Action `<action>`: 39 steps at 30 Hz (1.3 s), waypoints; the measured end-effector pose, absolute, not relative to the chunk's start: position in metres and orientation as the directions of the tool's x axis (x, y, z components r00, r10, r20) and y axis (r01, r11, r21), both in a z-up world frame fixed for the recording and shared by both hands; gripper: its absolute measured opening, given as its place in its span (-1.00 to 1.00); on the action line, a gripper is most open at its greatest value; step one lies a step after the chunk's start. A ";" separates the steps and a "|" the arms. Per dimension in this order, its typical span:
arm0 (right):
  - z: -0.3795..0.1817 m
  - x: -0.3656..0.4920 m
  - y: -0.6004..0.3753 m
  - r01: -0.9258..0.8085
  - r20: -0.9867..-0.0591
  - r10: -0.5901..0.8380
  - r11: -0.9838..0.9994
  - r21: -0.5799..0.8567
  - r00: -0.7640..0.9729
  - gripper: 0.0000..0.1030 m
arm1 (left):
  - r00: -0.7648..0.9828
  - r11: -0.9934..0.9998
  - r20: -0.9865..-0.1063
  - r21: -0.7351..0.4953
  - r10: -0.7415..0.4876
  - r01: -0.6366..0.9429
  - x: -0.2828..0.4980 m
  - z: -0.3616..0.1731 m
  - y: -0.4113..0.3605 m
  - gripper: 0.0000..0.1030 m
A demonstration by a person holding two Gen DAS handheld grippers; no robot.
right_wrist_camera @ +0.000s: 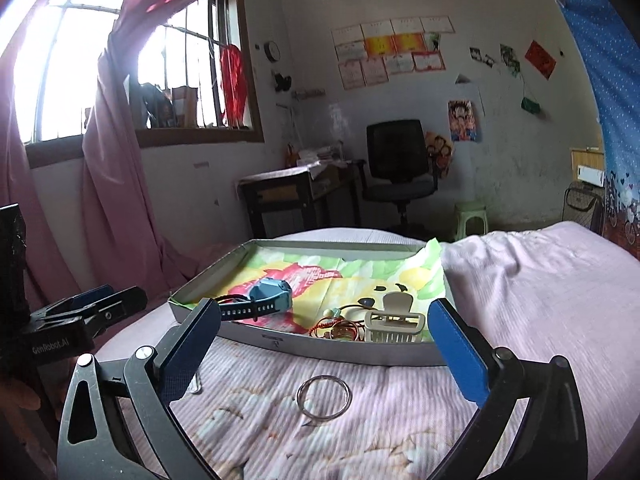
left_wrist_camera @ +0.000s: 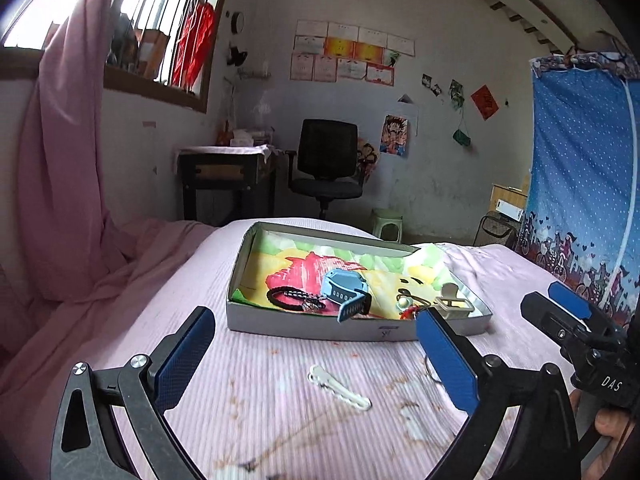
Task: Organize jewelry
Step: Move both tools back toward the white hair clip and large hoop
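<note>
1. Two grippers, both empty, held low over a pink bedspread [left_wrist_camera: 168, 320] and aimed slightly down toward a shallow grey box [left_wrist_camera: 304, 326].
2. Left wrist view: left gripper [left_wrist_camera: 316, 350] has its jaws spread wide, blue pads far apart, nothing between them but bedding.
3. A white hair clip [left_wrist_camera: 339, 387] lies flat on the bedspread between the left gripper's fingers, touching neither.
4. The box sits beyond the fingertips. Inside it, on a colourful cartoon liner: a blue watch [left_wrist_camera: 345, 290], a black braided bracelet [left_wrist_camera: 295, 299] to its left, and a beige claw clip [left_wrist_camera: 451, 300] at the right end. Small beads and a red cord beside the clip are too tangled to sort out.
5. The right gripper [left_wrist_camera: 560, 308] shows at the right edge, side-on, level with the box's right end. A bit of a person's hand [left_wrist_camera: 612, 424] grips its handle.
6. Right wrist view: right gripper [right_wrist_camera: 324, 344] also has its jaws wide open, holding nothing.
7. A thin metal bangle [right_wrist_camera: 324, 396] lies flat on the bedspread between the right fingers, apart from both pads, just in front of the box's near wall.
8. Box contents from here: watch at left, claw clip at right, and a red cord bracelet [right_wrist_camera: 340, 326] beside the clip.
9. The left gripper appears at the left edge, well left of the box.
</note>
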State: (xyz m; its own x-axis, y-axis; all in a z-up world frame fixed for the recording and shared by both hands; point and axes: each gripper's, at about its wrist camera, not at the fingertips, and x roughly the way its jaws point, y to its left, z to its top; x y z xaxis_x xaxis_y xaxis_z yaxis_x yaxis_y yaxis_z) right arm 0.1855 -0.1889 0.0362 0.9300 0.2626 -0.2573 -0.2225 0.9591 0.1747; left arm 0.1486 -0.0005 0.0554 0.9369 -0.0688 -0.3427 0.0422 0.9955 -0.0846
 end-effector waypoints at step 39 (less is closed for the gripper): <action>-0.005 0.180 -0.195 -0.187 -0.497 0.237 0.971 0.149 0.835 0.98 | 0.801 0.996 -0.593 -0.073 -0.079 0.044 0.167 0.012 0.000 0.97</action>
State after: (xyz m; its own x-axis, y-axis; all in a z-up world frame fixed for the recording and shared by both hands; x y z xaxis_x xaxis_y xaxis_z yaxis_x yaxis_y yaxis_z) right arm 0.1802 -0.1954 -0.0049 0.8348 0.2374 -0.4967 -0.1873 0.9709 0.1492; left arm 0.1674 -0.0004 0.0121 0.8014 -0.0790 -0.5928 0.0440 0.9963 -0.0732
